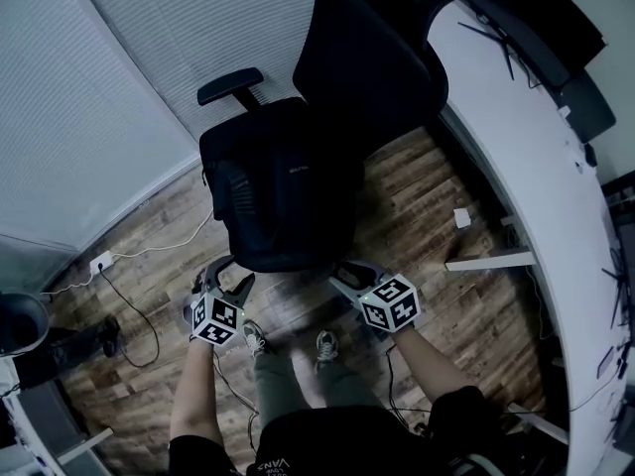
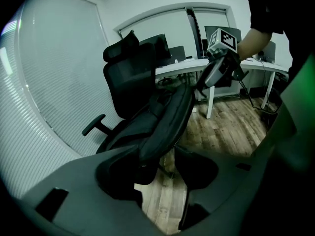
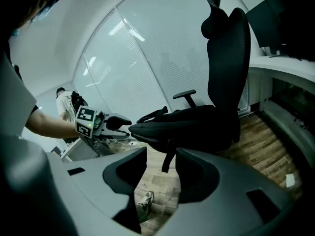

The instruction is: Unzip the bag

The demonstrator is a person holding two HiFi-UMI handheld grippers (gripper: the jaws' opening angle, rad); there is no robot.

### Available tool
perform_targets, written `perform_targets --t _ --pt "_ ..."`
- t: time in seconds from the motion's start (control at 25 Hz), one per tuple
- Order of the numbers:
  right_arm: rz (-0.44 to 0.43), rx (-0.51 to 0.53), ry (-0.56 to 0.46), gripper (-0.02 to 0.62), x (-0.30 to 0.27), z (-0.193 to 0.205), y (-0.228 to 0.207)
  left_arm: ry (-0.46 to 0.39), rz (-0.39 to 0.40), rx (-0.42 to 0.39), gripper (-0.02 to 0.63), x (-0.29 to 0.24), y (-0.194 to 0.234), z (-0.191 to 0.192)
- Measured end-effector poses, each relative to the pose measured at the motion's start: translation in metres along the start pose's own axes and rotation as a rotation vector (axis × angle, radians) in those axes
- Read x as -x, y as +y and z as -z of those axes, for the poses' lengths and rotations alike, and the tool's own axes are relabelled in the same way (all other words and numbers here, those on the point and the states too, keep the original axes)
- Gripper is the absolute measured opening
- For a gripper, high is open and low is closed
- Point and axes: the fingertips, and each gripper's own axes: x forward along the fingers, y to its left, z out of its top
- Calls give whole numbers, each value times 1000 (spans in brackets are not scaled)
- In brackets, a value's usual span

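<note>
Wooden floor (image 1: 129, 365) runs under everything, with the long white desk (image 1: 536, 167) curving along the right and far side. In the middle stands the black office chair (image 1: 367, 58), its back to the far side and one armrest (image 1: 230, 85) out to the left. The black bag (image 1: 288, 196) lies flat on the seat and fills it, its near edge facing me. My left gripper (image 1: 230, 274) is at the bag's near left corner with its fingers spread apart; the padded end of the bag sits just ahead of them, nearer the left finger, and nothing is clamped. My right gripper (image 1: 352, 274) is at the near right corner, fingers also apart and gripping nothing. A dark strap (image 3: 170, 159) hangs from the bag's underside just beyond their tips, and through the gap I see bare floor and my shoe (image 3: 143, 200)
</note>
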Motion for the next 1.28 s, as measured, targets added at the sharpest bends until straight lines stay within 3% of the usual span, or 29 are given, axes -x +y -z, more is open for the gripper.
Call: perform_targets --t 0.32,0.72,0.88,1.04,1.28 --pt "16 -43 -117 166 45 -14 35 -107 -113 68 224 59 -14 -34" --pt "33 -8 -271 164 95 -38 105 -276 -237 187 224 153 -41 -76" --pt "84 19 -334 163 116 -44 128 -336 -248 221 223 184 -51 -86" --pt "133 29 -390 98 136 -47 153 -400 -243 229 219 218 -63 -96" --pt "194 22 -449 64 157 -48 194 -474 -250 213 154 267 -71 -101"
